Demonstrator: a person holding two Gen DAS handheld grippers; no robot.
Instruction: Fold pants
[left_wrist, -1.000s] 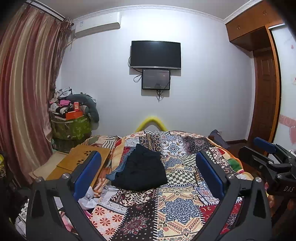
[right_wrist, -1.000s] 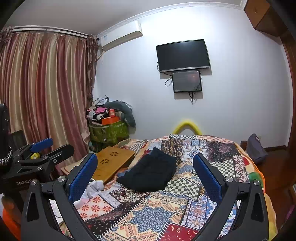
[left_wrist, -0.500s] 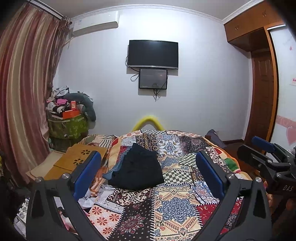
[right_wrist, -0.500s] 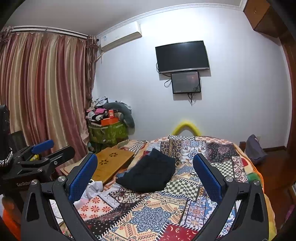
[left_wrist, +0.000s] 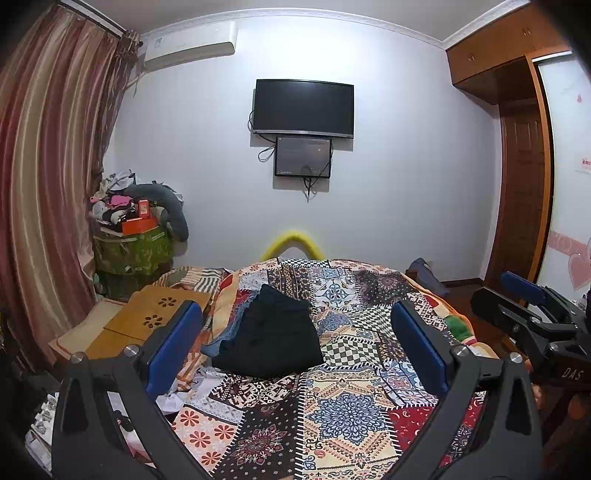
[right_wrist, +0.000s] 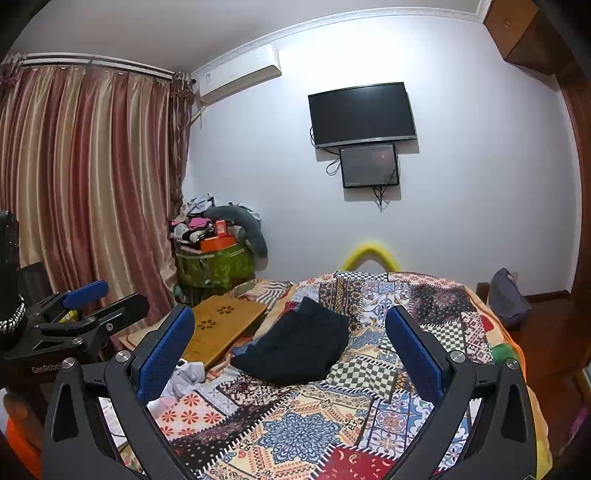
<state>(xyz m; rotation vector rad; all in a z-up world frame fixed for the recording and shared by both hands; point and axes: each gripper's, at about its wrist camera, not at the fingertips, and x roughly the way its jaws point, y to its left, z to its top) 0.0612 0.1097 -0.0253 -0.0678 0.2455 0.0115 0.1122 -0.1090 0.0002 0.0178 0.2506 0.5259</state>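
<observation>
Dark folded pants (left_wrist: 271, 334) lie on the patchwork quilt (left_wrist: 343, 406) of the bed, left of its middle; they also show in the right wrist view (right_wrist: 299, 345). A bit of blue denim (left_wrist: 221, 338) sticks out under their left edge. My left gripper (left_wrist: 295, 347) is open and empty, held well back above the near part of the bed. My right gripper (right_wrist: 290, 347) is open and empty too, also back from the pants. Each gripper shows in the other's view, the right one (left_wrist: 532, 317) at the right and the left one (right_wrist: 74, 314) at the left.
A wooden lap table (left_wrist: 147, 321) lies at the bed's left edge, with crumpled white cloth (right_wrist: 181, 380) near it. A green bin piled with clutter (left_wrist: 133, 243) stands by the striped curtain (left_wrist: 48, 184). A TV (left_wrist: 303, 107) hangs on the far wall. A wooden wardrobe (left_wrist: 524, 166) is at the right.
The left gripper's view has shifted slightly, so the room sits a little further left and lower in frame. The pants have not moved. Both grippers stay open.
</observation>
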